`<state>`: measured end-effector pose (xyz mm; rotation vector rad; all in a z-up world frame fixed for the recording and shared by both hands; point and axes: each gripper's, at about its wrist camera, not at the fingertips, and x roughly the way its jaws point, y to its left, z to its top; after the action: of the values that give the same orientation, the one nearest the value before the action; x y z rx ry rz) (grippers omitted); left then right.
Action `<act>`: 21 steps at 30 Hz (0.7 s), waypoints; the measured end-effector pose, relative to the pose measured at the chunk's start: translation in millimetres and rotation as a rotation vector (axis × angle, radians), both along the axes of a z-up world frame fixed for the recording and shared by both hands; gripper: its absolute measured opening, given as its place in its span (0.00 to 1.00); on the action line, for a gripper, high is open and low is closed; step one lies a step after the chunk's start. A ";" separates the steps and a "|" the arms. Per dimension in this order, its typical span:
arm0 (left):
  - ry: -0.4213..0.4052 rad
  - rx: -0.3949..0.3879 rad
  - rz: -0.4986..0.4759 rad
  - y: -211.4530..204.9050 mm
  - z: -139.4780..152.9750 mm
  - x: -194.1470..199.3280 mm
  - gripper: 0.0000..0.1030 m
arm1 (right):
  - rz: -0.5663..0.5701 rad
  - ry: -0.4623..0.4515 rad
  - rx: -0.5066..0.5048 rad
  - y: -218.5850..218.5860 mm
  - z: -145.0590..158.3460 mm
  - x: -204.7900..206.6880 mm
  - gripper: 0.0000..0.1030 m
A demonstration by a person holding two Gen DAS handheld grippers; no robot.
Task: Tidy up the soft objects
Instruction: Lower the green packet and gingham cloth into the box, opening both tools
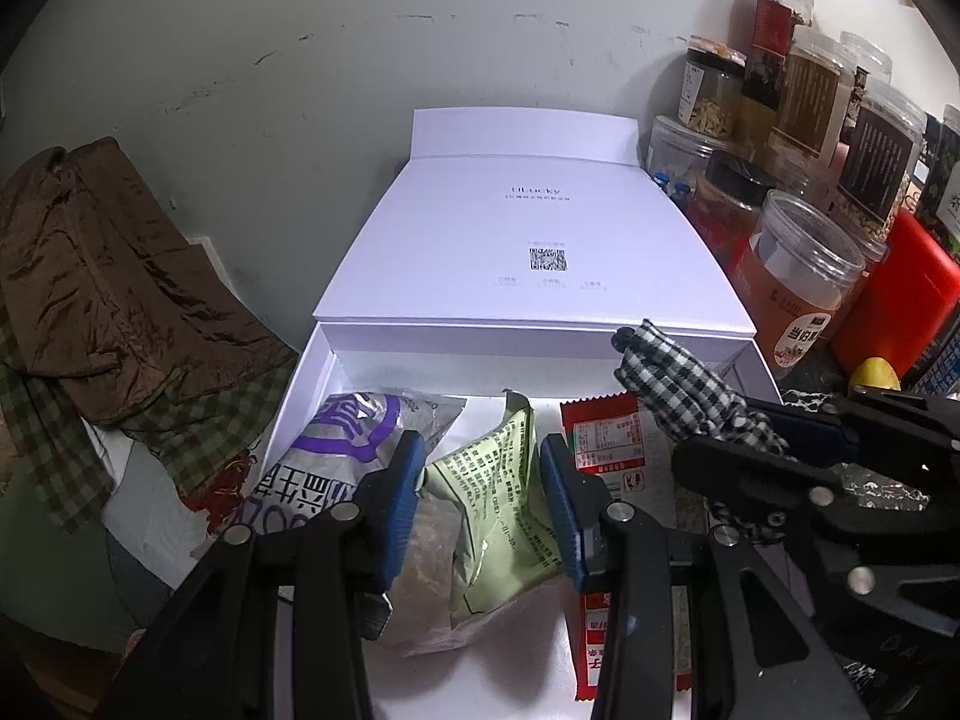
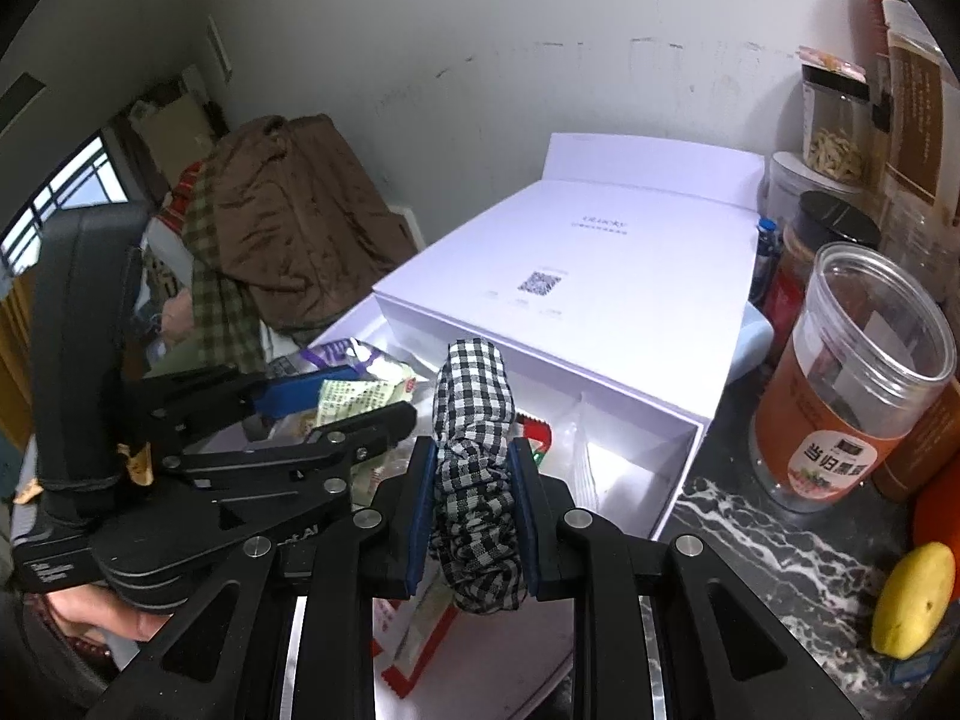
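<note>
A white box's open tray (image 1: 312,372) holds a silver-purple packet (image 1: 336,438), a pale green packet (image 1: 498,522) and a red packet (image 1: 600,438). My left gripper (image 1: 486,480) sits low over the tray, its blue pads shut on the green packet. The right wrist view shows it (image 2: 336,405) at the left, held by a person's hand (image 2: 102,618). My right gripper (image 2: 471,480) is shut on a bunched black-and-white checked cloth (image 2: 474,396), which sticks up past the pads above the tray's right side (image 2: 684,456). The left wrist view shows this cloth (image 1: 672,384) and the right gripper (image 1: 774,426) at the right.
The box's white lid (image 1: 528,240) lies behind the tray. Several jars (image 1: 804,276) and a red container (image 1: 900,312) crowd the right. A brown garment over checked fabric (image 1: 108,276) is heaped at the left. A yellow fruit (image 2: 915,600) lies on the marbled counter (image 2: 750,540).
</note>
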<state>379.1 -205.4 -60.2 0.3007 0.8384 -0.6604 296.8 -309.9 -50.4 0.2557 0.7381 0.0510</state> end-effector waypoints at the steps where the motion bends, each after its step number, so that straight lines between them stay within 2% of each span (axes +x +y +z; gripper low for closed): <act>1: 0.000 0.004 0.001 -0.8 -0.4 -0.2 0.39 | -0.002 0.005 -0.003 -0.4 -2.0 2.4 0.23; 12: 0.003 0.026 0.014 -6.6 -2.3 1.9 0.39 | -0.014 0.044 -0.006 -4.5 -12.4 7.4 0.25; 21: 0.028 0.064 0.043 -10.4 1.9 0.2 0.41 | -0.023 0.042 -0.015 -5.0 -4.5 -2.9 0.39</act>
<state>379.4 -215.8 -58.2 0.3304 0.8913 -0.5994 293.9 -314.9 -54.8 0.2515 0.7772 0.0178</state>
